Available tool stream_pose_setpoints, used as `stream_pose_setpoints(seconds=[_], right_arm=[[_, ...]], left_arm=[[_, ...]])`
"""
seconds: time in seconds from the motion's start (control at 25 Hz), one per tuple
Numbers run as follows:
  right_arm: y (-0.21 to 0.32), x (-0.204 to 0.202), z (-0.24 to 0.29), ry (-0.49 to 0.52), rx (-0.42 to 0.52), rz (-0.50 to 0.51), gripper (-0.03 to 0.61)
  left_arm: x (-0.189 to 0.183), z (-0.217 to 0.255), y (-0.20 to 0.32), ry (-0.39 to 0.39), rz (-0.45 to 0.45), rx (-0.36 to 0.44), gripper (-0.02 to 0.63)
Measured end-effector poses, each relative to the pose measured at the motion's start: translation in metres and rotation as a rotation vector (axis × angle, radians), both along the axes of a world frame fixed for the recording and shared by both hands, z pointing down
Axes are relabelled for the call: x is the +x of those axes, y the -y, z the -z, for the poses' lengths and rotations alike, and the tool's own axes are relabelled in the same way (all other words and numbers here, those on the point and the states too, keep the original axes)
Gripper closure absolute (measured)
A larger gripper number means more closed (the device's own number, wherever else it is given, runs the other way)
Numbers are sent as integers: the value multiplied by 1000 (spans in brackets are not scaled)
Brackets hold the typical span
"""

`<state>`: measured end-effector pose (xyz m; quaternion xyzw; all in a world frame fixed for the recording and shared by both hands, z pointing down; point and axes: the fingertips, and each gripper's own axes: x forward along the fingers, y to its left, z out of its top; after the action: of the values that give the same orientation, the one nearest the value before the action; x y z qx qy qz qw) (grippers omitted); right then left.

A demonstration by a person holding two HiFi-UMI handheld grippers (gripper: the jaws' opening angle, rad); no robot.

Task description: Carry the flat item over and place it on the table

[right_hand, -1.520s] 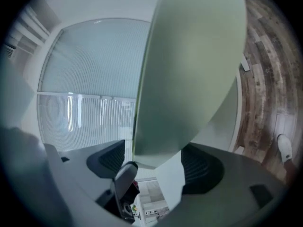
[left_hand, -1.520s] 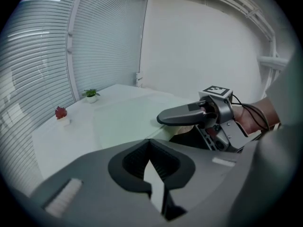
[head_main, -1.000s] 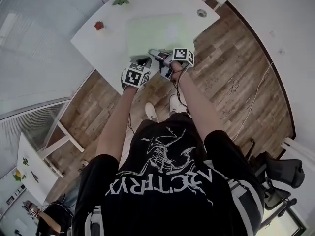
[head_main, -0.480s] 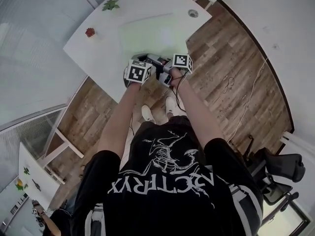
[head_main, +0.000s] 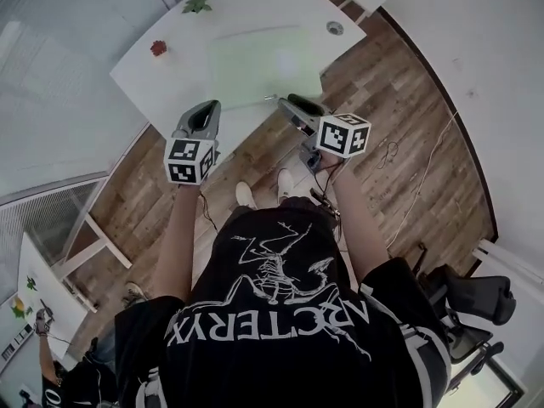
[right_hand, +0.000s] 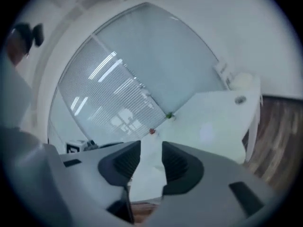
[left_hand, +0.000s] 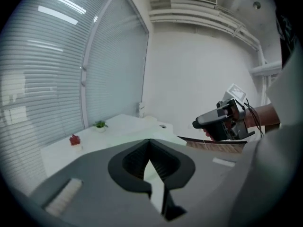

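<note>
The flat item is a pale green sheet point(head_main: 260, 61) lying flat on the white table point(head_main: 161, 79), near its front edge. Nothing holds it. My left gripper point(head_main: 202, 117) hovers at the table's near edge, left of the sheet, and its pads meet at the tips point(left_hand: 149, 141) with nothing between them. My right gripper point(head_main: 291, 107) hangs just off the sheet's near right corner, over the wooden floor. In the right gripper view its jaws point(right_hand: 151, 148) stand a narrow gap apart and are closing, with nothing between them.
A small red plant point(head_main: 158, 48) and a green plant point(head_main: 196, 4) stand at the table's far left. A round cable hole point(head_main: 335, 28) is at its right end. Cables point(head_main: 389, 151) lie on the floor, and an office chair point(head_main: 476, 300) stands at the right.
Both grippers were together at the sheet's near edge. They have drawn back towards me and spread apart, and the sheet stays on the table.
</note>
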<state>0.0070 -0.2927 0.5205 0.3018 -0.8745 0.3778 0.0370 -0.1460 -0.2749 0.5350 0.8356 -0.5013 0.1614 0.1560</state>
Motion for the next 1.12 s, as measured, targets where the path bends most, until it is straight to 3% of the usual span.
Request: stream_pose_setpoints(seconds=[0.12,0.28,0.44,0.6,1.12], right_arm=[[-12,-9,55,-139,267,15,517],[-28,-18,119,-309,583,-21,563],[-50,-23,162,-393,792,-30,566],[-61,-16,187,-398,869,-65,566],[-61,30,211,-393,890,-177,566]], left_arm=[[-20,56,-25,6,36,123,609],[-24,119,-56,23,55,261,609],[-27,158,-81,0,78,343,609],[-34,181,-93,-14,108,388,609],[-49,222,-85,68,137,499,609]])
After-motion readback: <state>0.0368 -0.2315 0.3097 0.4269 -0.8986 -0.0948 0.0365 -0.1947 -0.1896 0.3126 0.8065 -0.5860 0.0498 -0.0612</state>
